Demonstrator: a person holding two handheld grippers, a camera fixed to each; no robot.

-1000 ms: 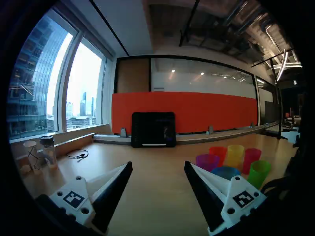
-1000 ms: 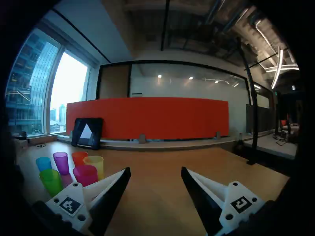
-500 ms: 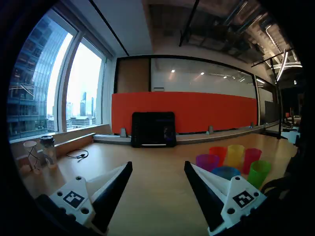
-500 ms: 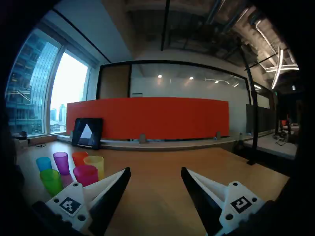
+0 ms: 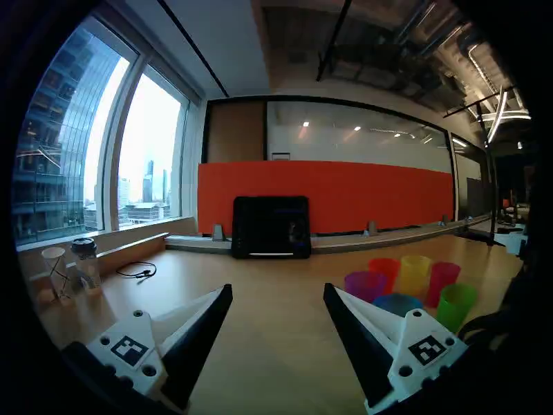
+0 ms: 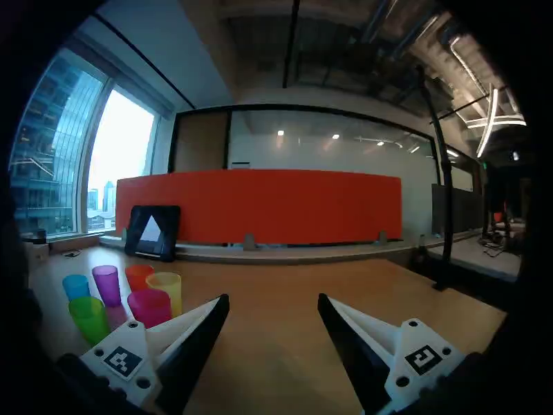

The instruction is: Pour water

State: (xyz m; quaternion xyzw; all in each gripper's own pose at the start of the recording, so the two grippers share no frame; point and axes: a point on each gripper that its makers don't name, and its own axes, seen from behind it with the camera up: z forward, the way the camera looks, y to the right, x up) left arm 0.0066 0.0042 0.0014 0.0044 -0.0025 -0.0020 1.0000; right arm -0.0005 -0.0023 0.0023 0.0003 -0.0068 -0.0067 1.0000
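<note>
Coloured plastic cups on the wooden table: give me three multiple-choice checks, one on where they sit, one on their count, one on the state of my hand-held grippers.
1. In the right gripper view, the cluster of translucent coloured plastic cups stands:
A) left of the right hand-held gripper
B) between its fingers
C) right of it

2. How many cups are there?
A) three
B) six
C) nine

3. The left hand-held gripper and the right one are:
A) both shut on cups
B) one open, one shut
C) both open and empty

Answers:
1 A: the cups stand on the light wooden table, off its left finger.
2 B: purple, orange, yellow, pink, blue and green.
3 C: bare table shows between both pairs of fingers.
</note>
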